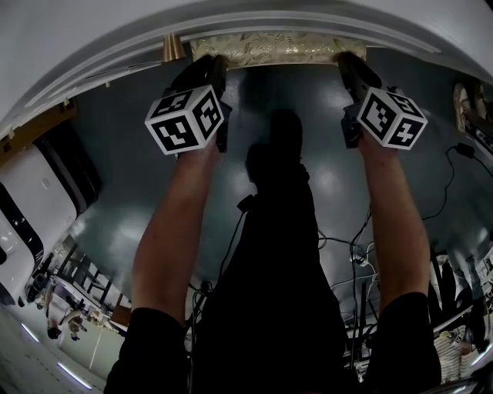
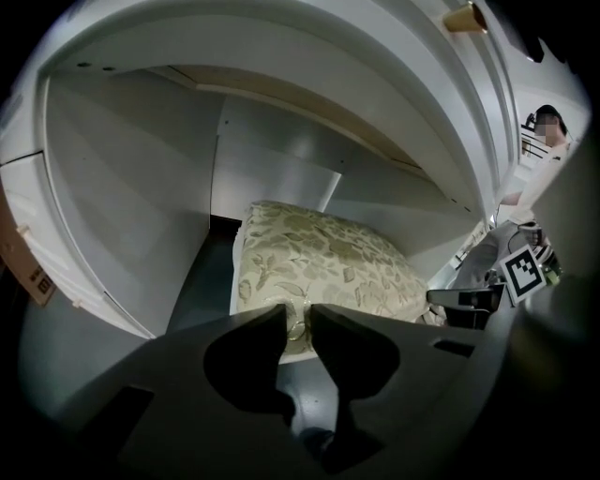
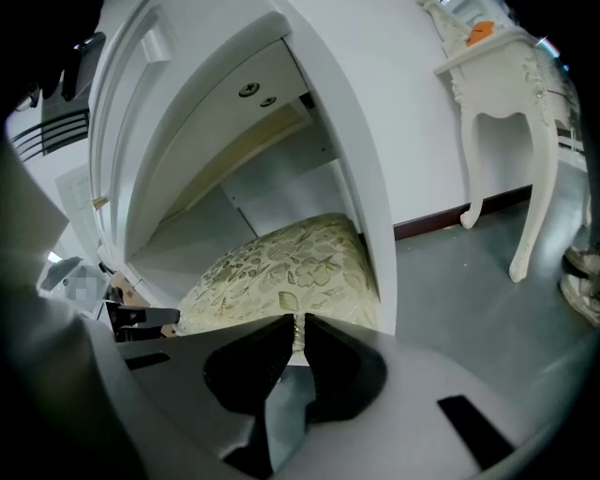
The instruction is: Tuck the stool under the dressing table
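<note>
The stool's seat, a cream cushion with a gold leaf pattern (image 1: 277, 48), sits in the knee space beneath the white dressing table (image 1: 231, 21), with only its near edge showing in the head view. My left gripper (image 1: 217, 69) is at the cushion's left front corner and my right gripper (image 1: 348, 68) at its right front corner. In the left gripper view the jaws (image 2: 298, 323) pinch the trim of the cushion (image 2: 319, 258). In the right gripper view the jaws (image 3: 300, 328) are likewise shut on the edge of the cushion (image 3: 281, 272). The stool's legs are hidden.
The table's inner side panels (image 2: 122, 216) and underside (image 3: 244, 122) closely enclose the stool. A gold knob (image 1: 171, 50) sits on the table front. A second white table with curved legs (image 3: 506, 122) stands to the right. Cables (image 1: 354, 246) trail on the dark floor behind me.
</note>
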### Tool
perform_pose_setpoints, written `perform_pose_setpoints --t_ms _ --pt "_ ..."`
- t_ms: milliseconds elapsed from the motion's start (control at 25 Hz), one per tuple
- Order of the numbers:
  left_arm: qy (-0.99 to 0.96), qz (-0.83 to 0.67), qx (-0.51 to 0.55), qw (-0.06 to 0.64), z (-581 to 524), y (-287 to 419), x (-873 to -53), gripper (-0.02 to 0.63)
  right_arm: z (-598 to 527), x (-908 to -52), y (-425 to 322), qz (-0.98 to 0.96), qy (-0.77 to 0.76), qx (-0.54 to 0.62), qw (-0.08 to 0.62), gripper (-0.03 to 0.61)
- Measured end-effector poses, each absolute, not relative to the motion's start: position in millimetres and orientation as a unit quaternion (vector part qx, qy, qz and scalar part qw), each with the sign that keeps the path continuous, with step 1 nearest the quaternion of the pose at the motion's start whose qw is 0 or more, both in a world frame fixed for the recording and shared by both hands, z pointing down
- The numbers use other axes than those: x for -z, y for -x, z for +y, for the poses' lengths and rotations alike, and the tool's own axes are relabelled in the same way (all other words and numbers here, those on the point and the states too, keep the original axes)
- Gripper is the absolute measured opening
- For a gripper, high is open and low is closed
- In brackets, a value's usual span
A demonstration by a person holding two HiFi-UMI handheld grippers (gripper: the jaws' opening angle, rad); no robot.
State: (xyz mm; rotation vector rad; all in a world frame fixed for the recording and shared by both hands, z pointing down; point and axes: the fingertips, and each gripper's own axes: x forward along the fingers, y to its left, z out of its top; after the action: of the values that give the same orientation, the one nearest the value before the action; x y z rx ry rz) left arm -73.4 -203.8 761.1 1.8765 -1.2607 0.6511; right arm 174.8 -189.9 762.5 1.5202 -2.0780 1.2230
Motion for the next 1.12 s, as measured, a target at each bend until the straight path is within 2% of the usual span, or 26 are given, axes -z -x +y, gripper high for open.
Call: perform_pose_setpoints --t_ms 320,1120 --pt "-0.733 -0.495 -0.267 0.383 -205.5 73.5 -762.3 0.087 -192.0 -764.2 -173.5 -0.708 -0.517 -0.458 0.148 0.052" --pt "-0.742 -0.504 -0.276 0.345 -218.1 68.6 -755.4 0.084 -201.9 -757.7 -176.7 -0.715 -0.518 -0.448 0.139 0.051"
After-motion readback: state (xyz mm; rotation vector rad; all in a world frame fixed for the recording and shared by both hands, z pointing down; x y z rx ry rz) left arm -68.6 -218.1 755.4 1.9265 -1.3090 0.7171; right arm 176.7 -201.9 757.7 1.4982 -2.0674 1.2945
